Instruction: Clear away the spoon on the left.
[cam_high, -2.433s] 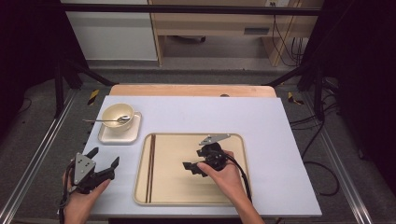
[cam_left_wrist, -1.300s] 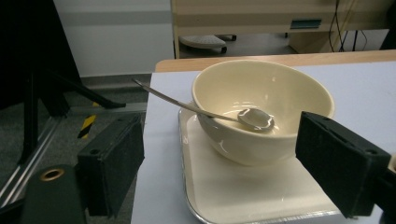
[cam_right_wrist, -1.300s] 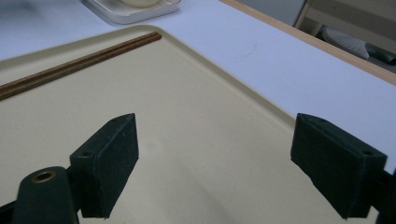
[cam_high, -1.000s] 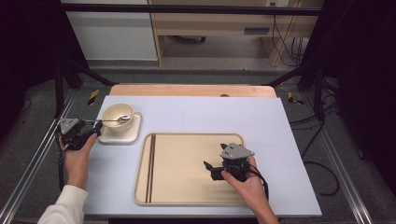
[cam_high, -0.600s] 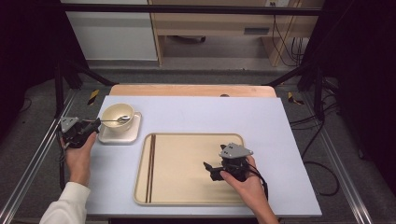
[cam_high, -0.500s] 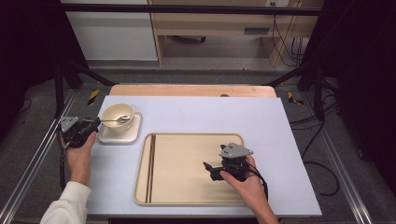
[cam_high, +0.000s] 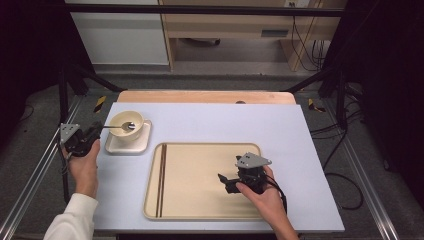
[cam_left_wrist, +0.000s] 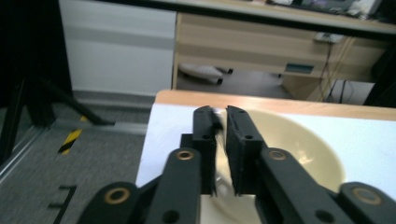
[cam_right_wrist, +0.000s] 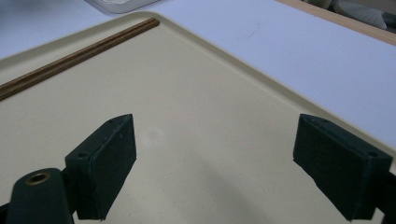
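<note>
The left gripper (cam_left_wrist: 219, 140), jaws just closing, pinches the spoon (cam_high: 120, 126) handle that juts from the bowl (cam_high: 126, 125) ahead of it, while the right gripper (cam_right_wrist: 215, 172) hovers spread above the tray (cam_high: 200, 170).

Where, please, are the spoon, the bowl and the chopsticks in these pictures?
spoon (cam_high: 116, 126), high view, on its handle.
bowl (cam_high: 120, 120), high view, on its near-left rim.
chopsticks (cam_high: 161, 180), high view, mid-length, on the tray's left side.

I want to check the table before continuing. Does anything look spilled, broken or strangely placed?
Nothing stands out. The bowl sits upright on its small tray, the chopsticks lie straight in the large tray, and nothing looks spilled.
</note>
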